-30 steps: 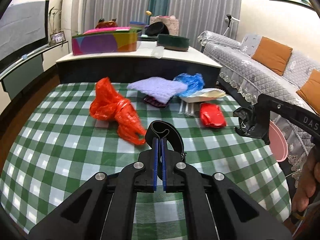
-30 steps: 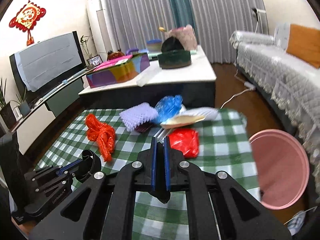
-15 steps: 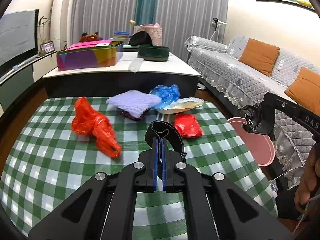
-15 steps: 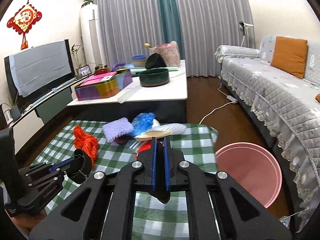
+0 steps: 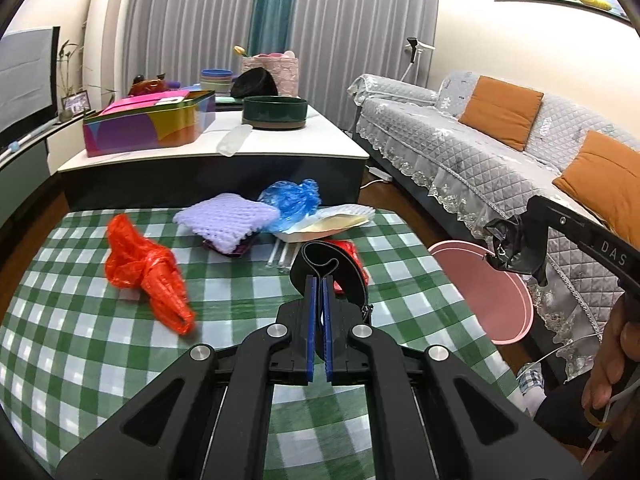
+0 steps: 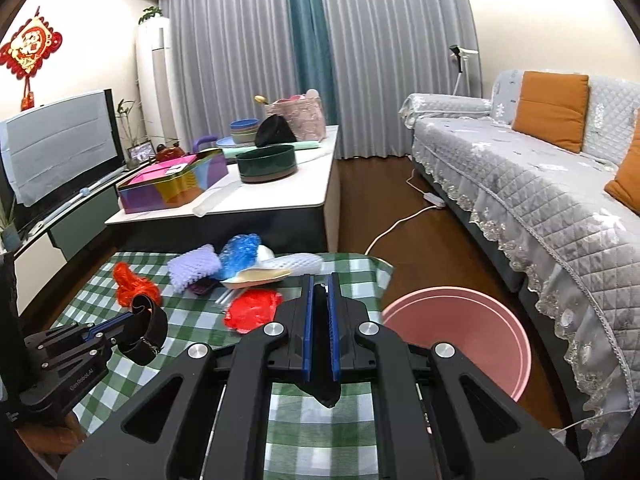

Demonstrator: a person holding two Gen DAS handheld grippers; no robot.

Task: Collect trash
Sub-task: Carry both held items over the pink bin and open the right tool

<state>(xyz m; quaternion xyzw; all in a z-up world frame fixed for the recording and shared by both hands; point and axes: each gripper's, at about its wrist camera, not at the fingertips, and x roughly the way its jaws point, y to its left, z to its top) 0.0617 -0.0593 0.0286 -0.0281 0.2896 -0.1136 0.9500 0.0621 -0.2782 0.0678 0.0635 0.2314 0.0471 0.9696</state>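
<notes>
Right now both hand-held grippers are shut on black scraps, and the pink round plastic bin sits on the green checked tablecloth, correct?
Not quite: the pink round plastic bin stands on the floor beside the table, off the green checked tablecloth; the right wrist view shows it. Both hand-held grippers, left and right, are shut on black scraps.

We swung both grippers rightward away from the checked table (image 5: 80, 360), so the pink bin (image 6: 460, 320) slid from the frame's right edge toward the middle of the right wrist view. The right gripper (image 5: 505, 249), with its crumpled black scrap (image 5: 516, 254), came over the bin's rim. The orange bag (image 5: 148, 272) drifted left behind us.
</notes>
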